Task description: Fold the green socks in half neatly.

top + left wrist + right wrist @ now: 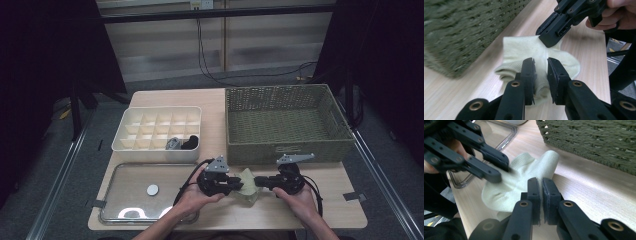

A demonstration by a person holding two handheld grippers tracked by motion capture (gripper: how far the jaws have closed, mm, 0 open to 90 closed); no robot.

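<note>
Currently both grippers work a pale green sock (248,183) lying on the wooden table (165,97), just in front of the woven basket (286,122) and to the right of the clear lid (135,192).

Left gripper (541,75): jaws part-open, a narrow gap between them, straddling a raised fold at the ribbed cuff end of the sock. Not clamped yet, as far as the left gripper view shows.

Right gripper (541,192): jaws pressed almost together, a thin edge of sock cloth pinched between them at the opposite end. Reads as clenched on the sock.

Far side of the table: a white divided tray (158,134), with two dark rolled items (181,143) in its near cells; what they are is too small to tell for sure.

Handling judgement: the sock is light, soft and floppy, no stiffness at all. It will sag and bunch wherever it is not supported, and it will drag on the wood rather than slide cleanly. Nothing fragile. Thin single layers can slip out of flat jaws, so best hold is on doubled cloth: the ribbed cuff or a gathered fold. Two holds, well apart, should keep it spread for folding or rolling.
</note>
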